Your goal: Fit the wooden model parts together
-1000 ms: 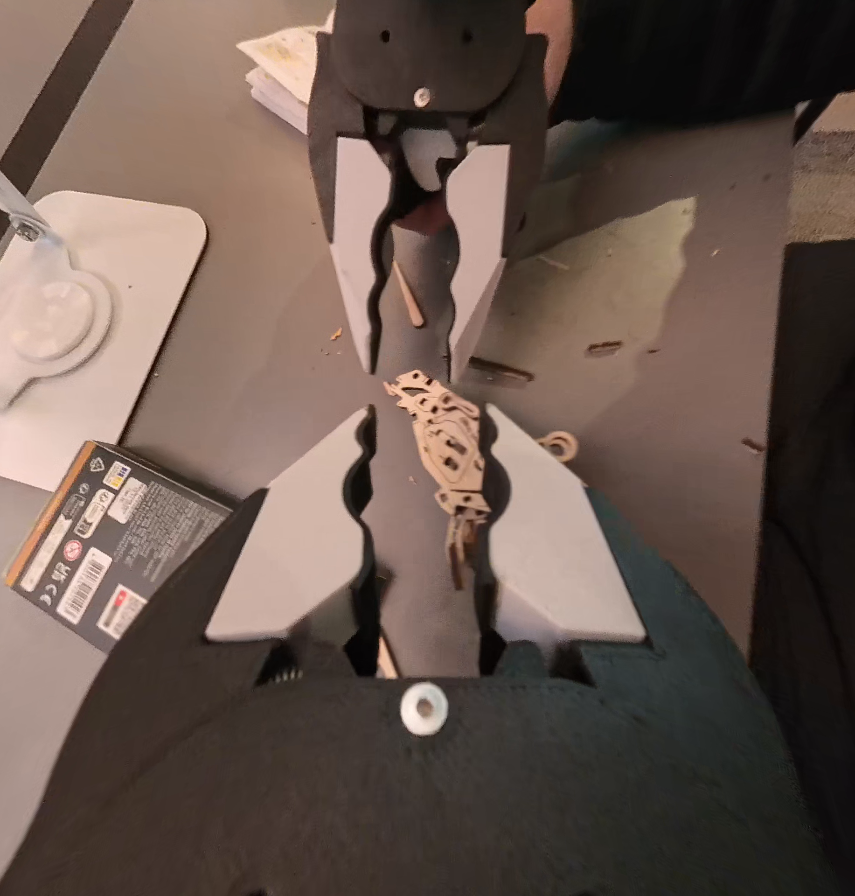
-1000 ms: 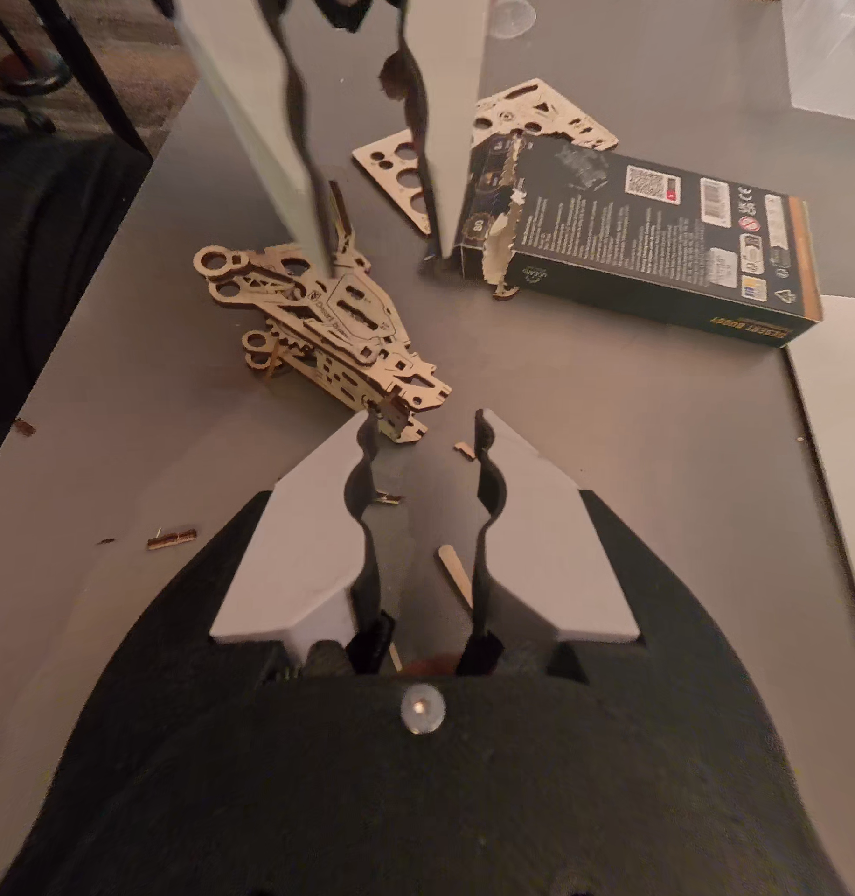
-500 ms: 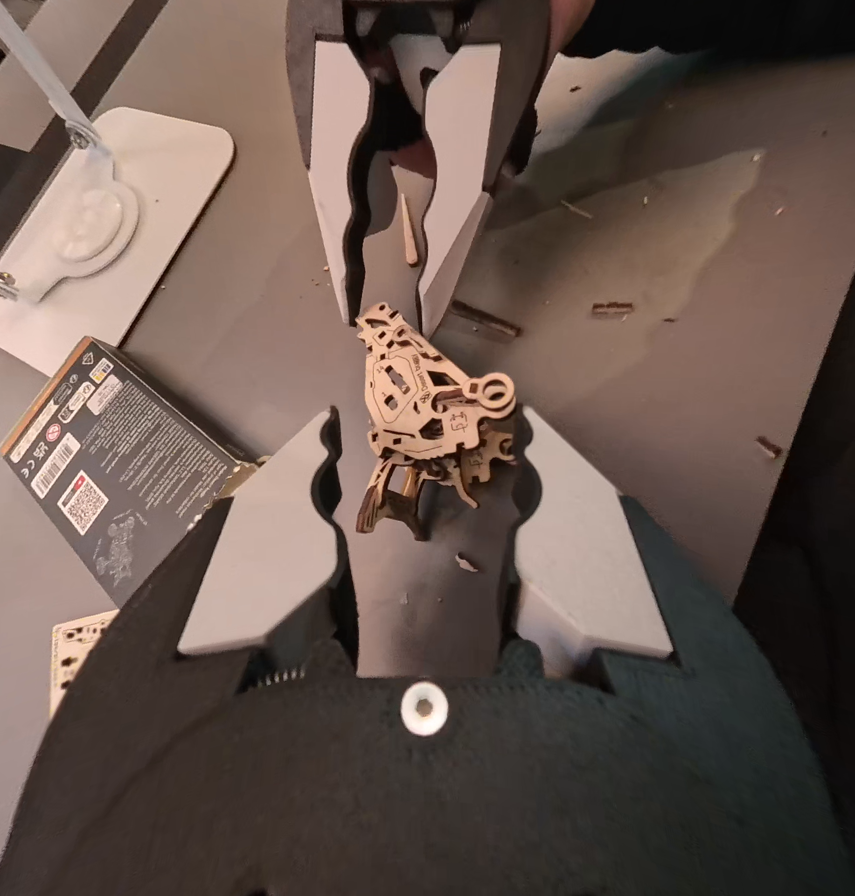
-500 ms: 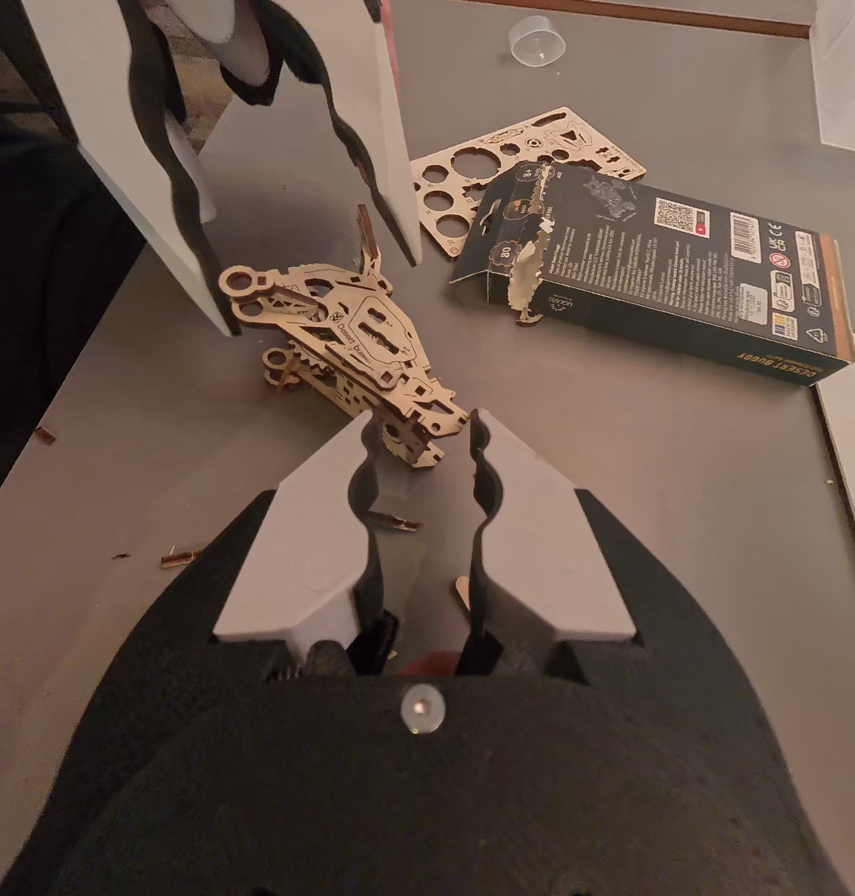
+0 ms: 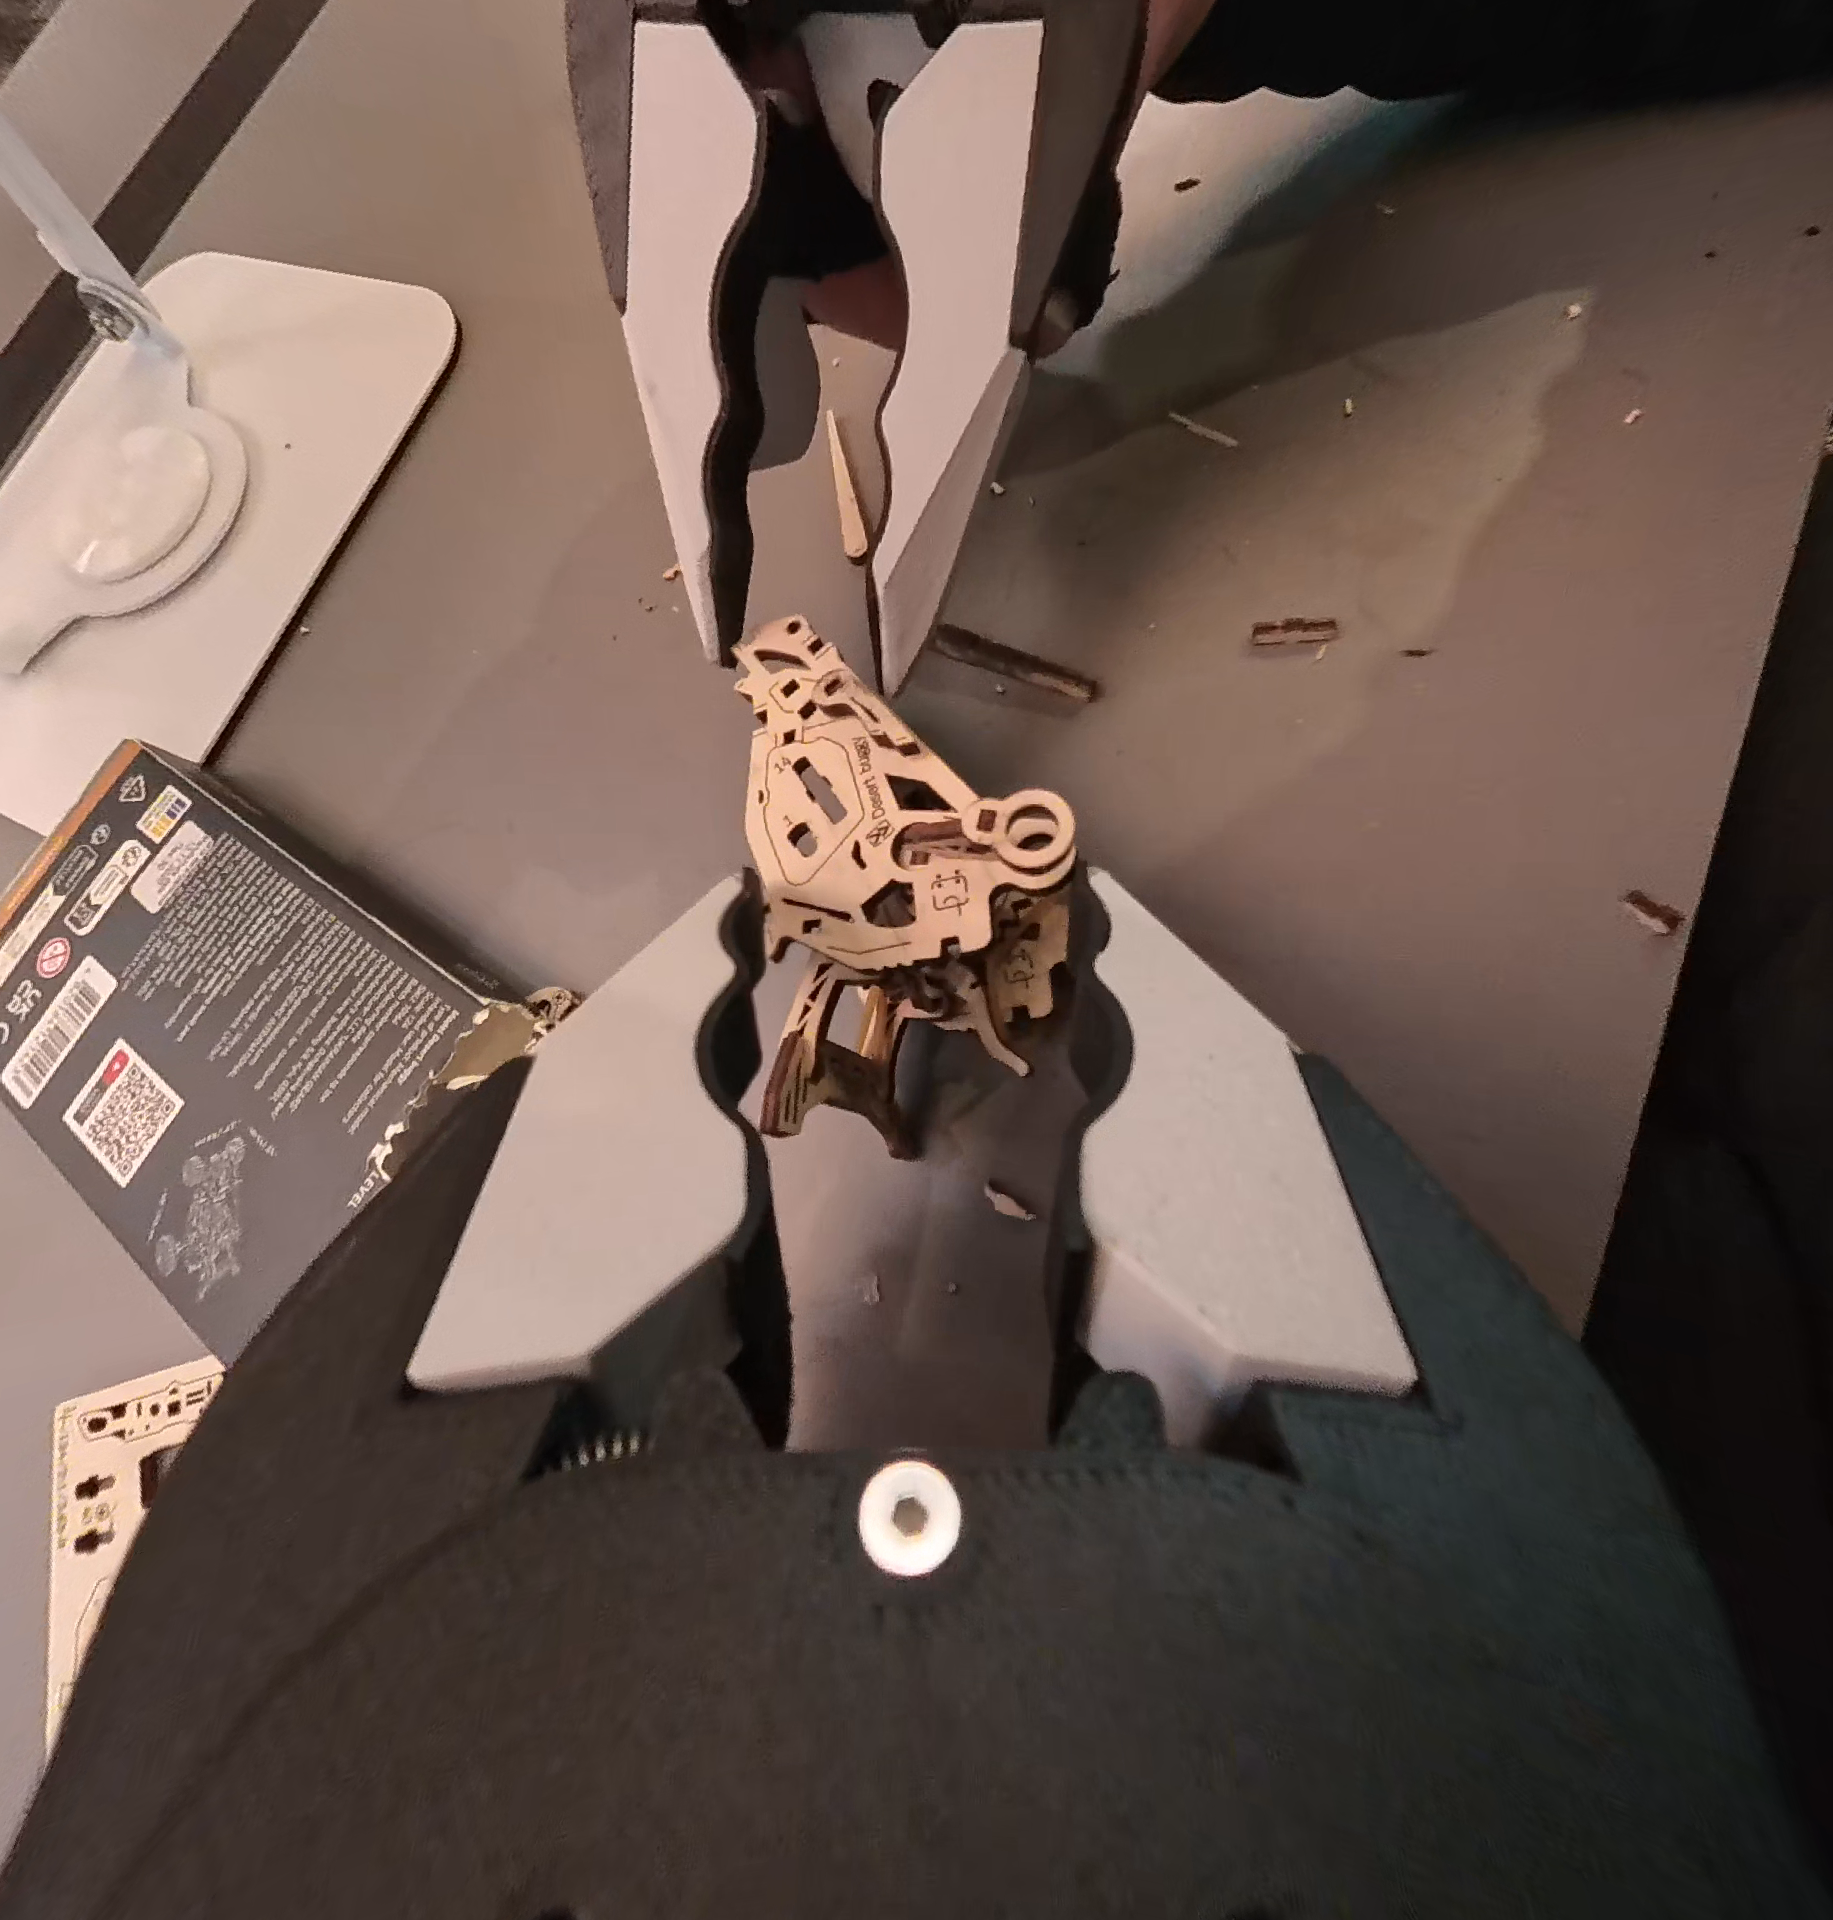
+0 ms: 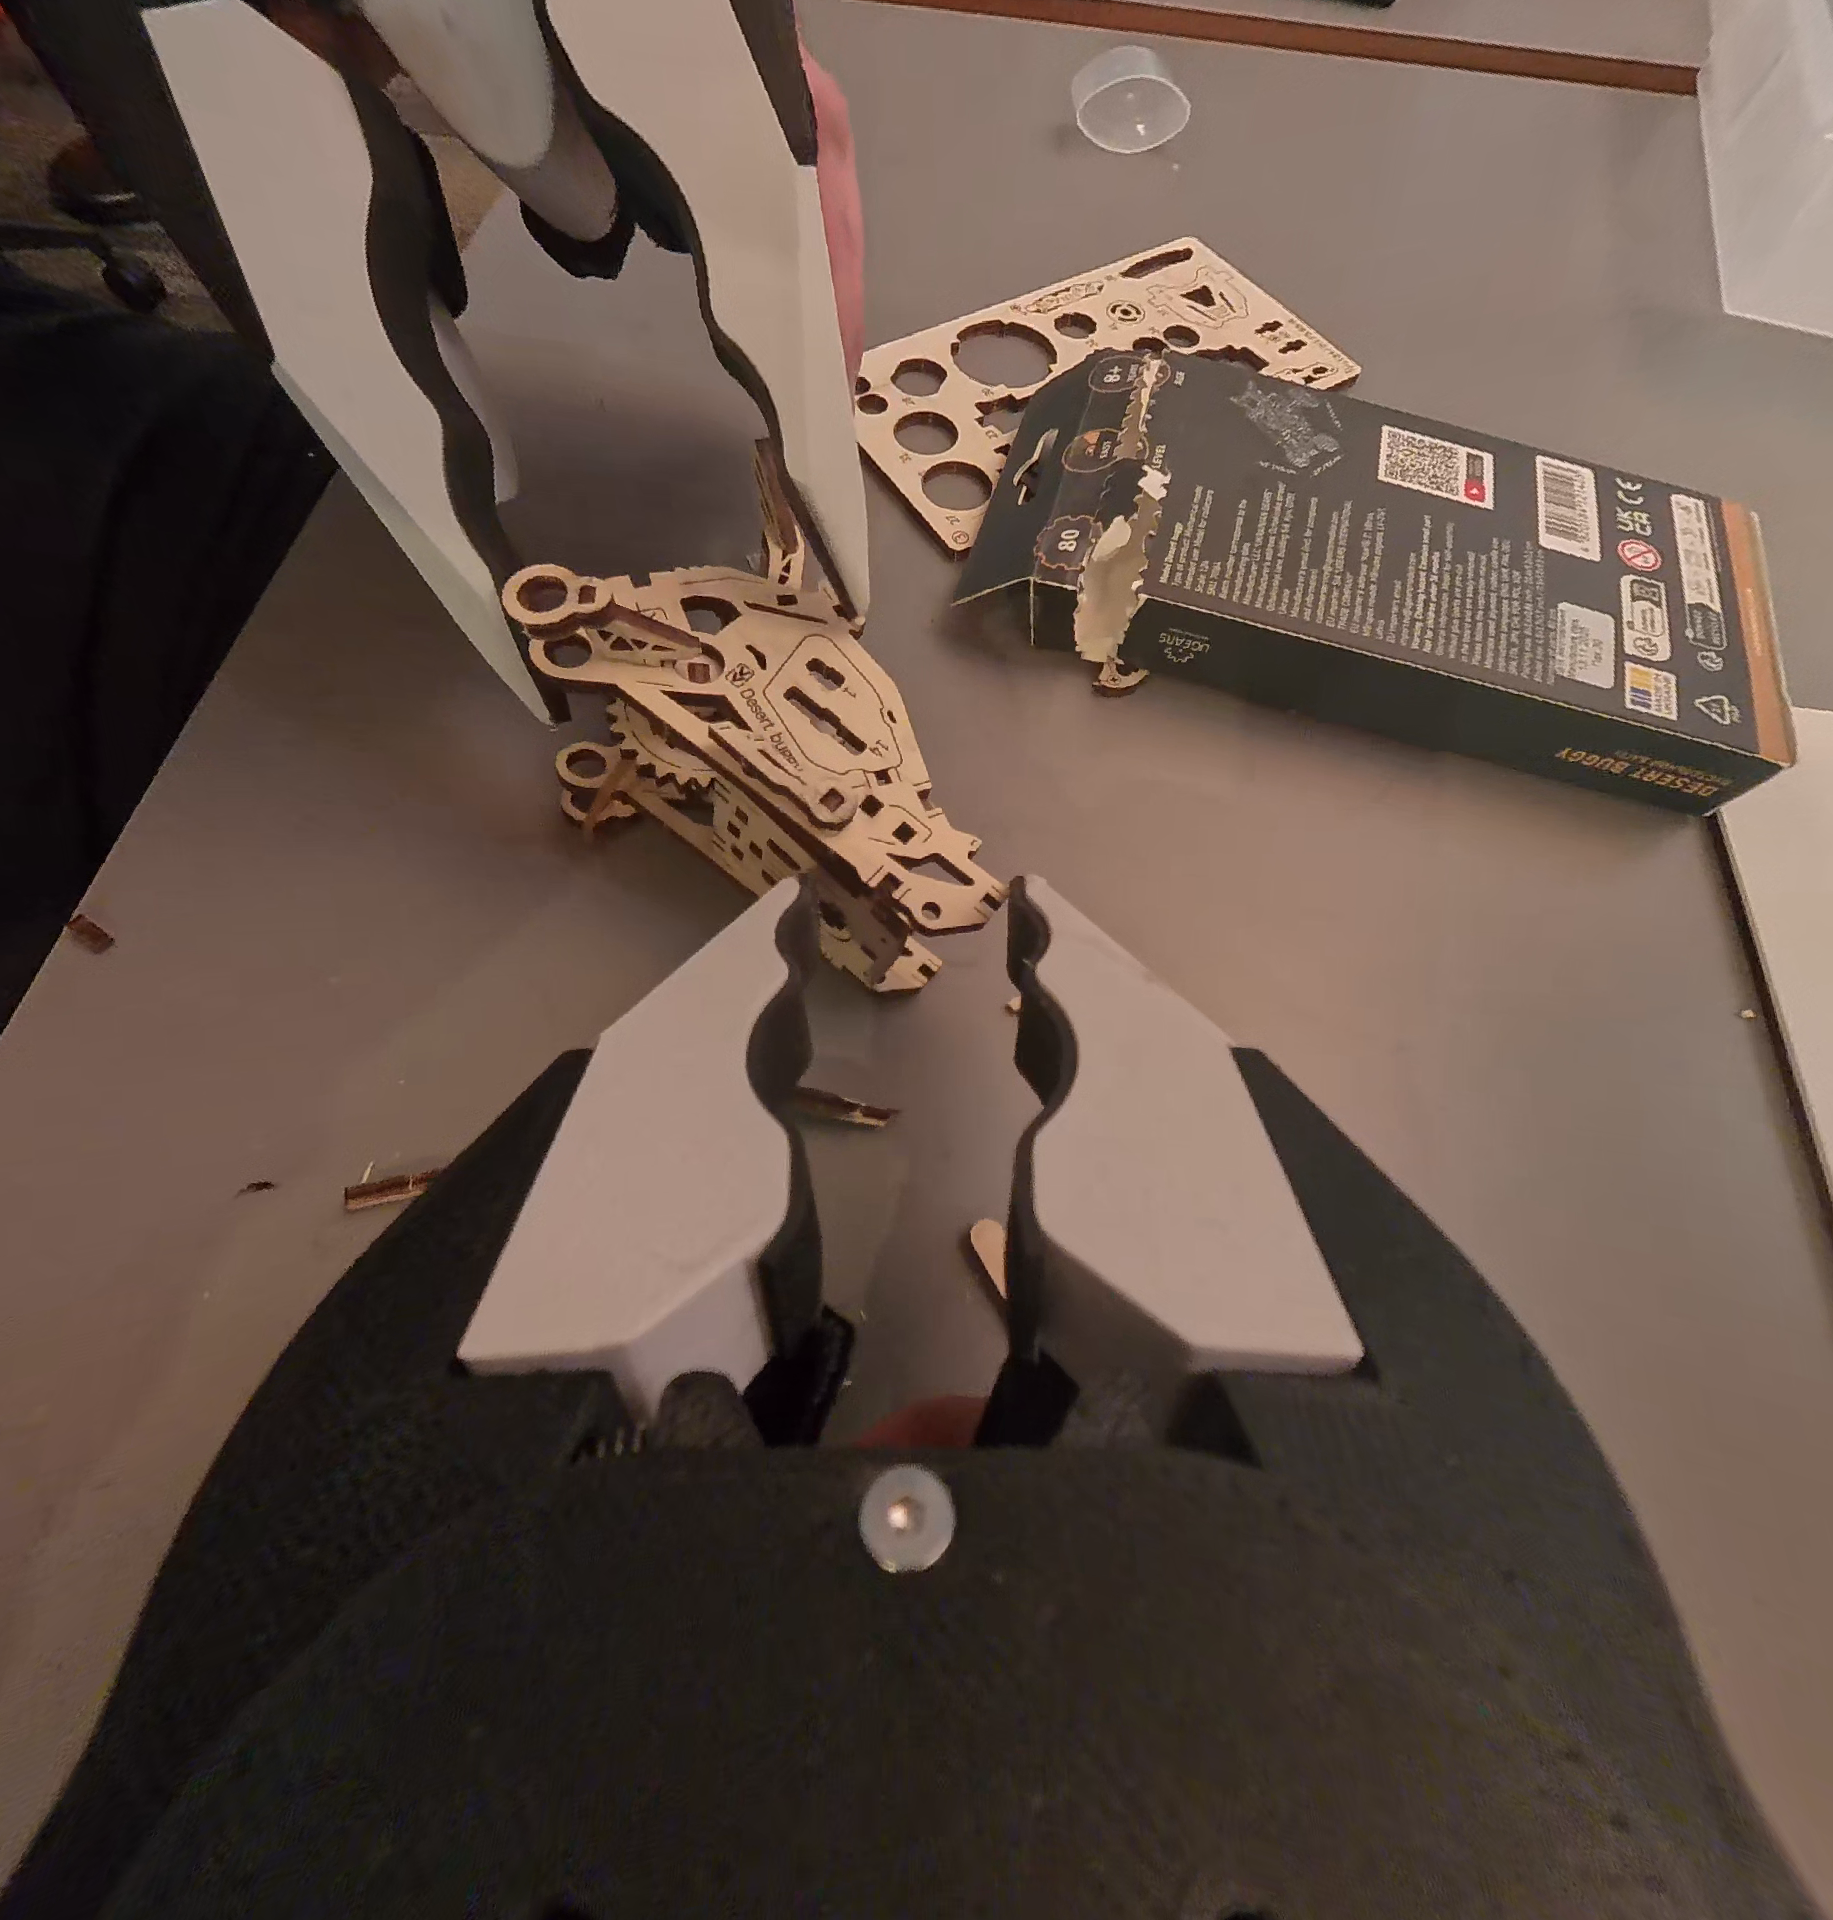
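wooden model (image 5: 896,873) sat mid-tabletop (image 5: 1307,831) between two parted, empty grippers — left gripper (image 5: 917,914), right gripper (image 6: 907,904) — with a dark box (image 6: 1411,592) and a punched sheet (image 6: 1005,384) nearby.

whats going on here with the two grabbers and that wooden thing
A person is working a half-built wooden model on a grey table with two handheld tools. The left tool is open around the model's ringed end, and the right tool is open at the opposite, narrow end. Neither looks closed on it yet. The model's dark box and a punched-out parts sheet lie nearby.
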{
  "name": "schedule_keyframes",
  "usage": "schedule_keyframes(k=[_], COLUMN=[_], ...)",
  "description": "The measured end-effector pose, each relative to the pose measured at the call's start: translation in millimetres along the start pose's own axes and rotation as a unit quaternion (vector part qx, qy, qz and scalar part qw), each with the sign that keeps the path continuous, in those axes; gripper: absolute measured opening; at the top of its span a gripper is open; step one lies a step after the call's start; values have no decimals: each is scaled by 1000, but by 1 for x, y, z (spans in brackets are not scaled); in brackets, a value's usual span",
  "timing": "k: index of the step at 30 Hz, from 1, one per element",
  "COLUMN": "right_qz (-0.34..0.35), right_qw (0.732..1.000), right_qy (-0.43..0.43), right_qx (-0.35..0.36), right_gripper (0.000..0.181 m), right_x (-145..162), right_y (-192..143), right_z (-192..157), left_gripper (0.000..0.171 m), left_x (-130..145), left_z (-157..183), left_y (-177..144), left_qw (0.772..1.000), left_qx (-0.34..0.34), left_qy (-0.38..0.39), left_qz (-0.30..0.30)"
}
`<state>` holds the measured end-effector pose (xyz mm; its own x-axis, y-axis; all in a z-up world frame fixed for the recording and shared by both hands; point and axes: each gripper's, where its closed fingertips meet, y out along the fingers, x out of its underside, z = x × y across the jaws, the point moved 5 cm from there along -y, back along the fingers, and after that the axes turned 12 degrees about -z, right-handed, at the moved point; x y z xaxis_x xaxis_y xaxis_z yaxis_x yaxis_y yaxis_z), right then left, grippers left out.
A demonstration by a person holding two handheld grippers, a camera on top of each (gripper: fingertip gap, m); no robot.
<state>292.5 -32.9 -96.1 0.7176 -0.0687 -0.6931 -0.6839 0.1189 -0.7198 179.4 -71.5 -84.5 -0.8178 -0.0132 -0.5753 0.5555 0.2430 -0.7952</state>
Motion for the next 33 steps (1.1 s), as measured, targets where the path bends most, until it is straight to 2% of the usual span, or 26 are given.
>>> schedule_keyframes(k=[7,13,16,20,25,33], right_qz=[-8,-6,-4,-4,-3,-6], right_qw=[1000,1000,1000,1000,1000,1000], right_qy=[-5,-4,-4,-7,-7,-12], right_qx=[-1,2,2,0,0,-1], right_gripper=[32,32,32,32,31,30], right_x=[2,2,2,1,1,2], right_y=[0,-2,-3,-2,-3,-4], right_z=[-2,-1,-1,-3,-3,-5], left_gripper=[55,58,54,48,39,36], left_x=[2,-6,-12,-9,-11,-14], left_z=[-1,-3,6,17,26,30], left_y=[-1,-13,-17,-9,-6,-3], left_qw=[1000,998,995,989,985,982], left_qx=[7,-20,-29,-43,-56,-70], left_qy=[15,55,96,143,166,175], left_qz=[-1,17,26,-3,1,0])
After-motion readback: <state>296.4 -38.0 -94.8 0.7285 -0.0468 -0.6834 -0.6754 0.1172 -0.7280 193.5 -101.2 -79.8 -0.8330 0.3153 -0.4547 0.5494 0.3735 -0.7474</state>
